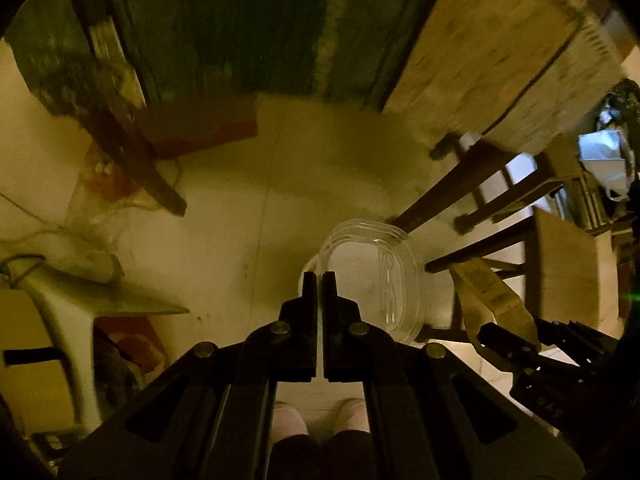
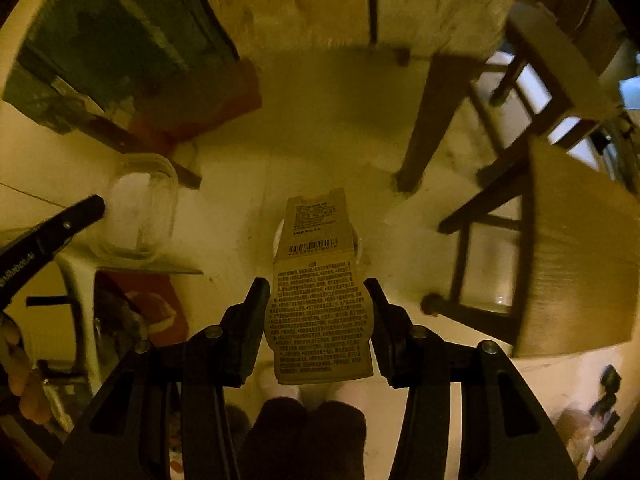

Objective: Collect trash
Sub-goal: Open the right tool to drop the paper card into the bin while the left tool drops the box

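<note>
My left gripper (image 1: pixel 319 280) points down at the floor, shut on the rim of a clear plastic container (image 1: pixel 376 280) that hangs to the right of its fingers. The same container (image 2: pixel 138 210) shows at the left of the right wrist view, beside the left gripper's fingertip (image 2: pixel 90 206). My right gripper (image 2: pixel 318 292) is shut on a flattened tan carton (image 2: pixel 320 300) printed with text and a barcode. The carton (image 1: pixel 494 300) and the right gripper (image 1: pixel 510 342) also appear low on the right of the left wrist view. A white curved rim (image 2: pixel 360 250) peeks out from behind the carton, mostly hidden.
Pale floor (image 1: pixel 260 200) lies below. Dark wooden chair legs (image 1: pixel 460 184) and a chair seat (image 2: pixel 580 264) stand to the right. A table's underside (image 1: pixel 480 40) and a green rug (image 1: pixel 240 28) are ahead. A white stool (image 1: pixel 80 312) stands left. A person's feet (image 1: pixel 320 420) are below.
</note>
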Tool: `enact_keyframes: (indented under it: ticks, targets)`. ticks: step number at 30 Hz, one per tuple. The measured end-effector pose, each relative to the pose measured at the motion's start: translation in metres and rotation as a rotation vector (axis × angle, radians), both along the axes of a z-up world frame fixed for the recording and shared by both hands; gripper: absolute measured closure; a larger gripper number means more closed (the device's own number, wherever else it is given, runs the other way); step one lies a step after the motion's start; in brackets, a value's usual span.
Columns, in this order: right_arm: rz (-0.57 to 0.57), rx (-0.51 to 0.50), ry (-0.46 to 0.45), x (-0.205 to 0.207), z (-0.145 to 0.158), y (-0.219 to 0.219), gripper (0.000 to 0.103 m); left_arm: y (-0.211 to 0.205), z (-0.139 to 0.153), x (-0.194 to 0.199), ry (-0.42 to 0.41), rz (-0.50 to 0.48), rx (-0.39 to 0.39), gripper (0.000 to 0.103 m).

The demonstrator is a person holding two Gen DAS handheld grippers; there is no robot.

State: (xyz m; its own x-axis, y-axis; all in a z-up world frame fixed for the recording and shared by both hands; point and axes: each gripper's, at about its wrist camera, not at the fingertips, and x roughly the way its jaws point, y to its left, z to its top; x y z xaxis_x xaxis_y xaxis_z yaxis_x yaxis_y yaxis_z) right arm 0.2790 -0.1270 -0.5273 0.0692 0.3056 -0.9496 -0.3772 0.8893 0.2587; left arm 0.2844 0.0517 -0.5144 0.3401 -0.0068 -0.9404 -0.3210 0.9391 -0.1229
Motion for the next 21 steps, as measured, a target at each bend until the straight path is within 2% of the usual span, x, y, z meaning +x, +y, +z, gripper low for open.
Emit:
enact_keyframes:
  ticks: [3,9,10,13,14,17,21]
  targets:
    - [0.036,0.008,-0.002,0.006,-0.026,0.015,0.059,0.009,-0.044,0.004,0.025,0.019,-0.008,0.103]
    - [0.088,0.023,-0.04,0.02,-0.065,0.044,0.059,0.025,-0.103,0.019,0.043,0.035,-0.014,0.103]
    - [0.095,0.022,-0.039,0.022,-0.07,0.047,0.058,0.027,-0.111,0.02,0.046,0.035,-0.013,0.103]
    - [0.1,0.027,-0.006,0.027,-0.09,0.048,0.041,0.028,-0.129,0.024,0.054,0.043,-0.018,0.103]
    - [0.099,0.033,0.002,0.028,-0.094,0.048,0.039,0.029,-0.136,0.026,0.058,0.045,-0.022,0.103]
    - [0.084,0.005,0.017,0.03,-0.103,0.04,0.039,0.025,-0.149,0.028,0.069,0.06,-0.031,0.103]
    - [0.06,-0.012,0.022,0.032,-0.098,0.027,0.039,0.012,-0.158,0.032,0.085,0.045,-0.058,0.103]
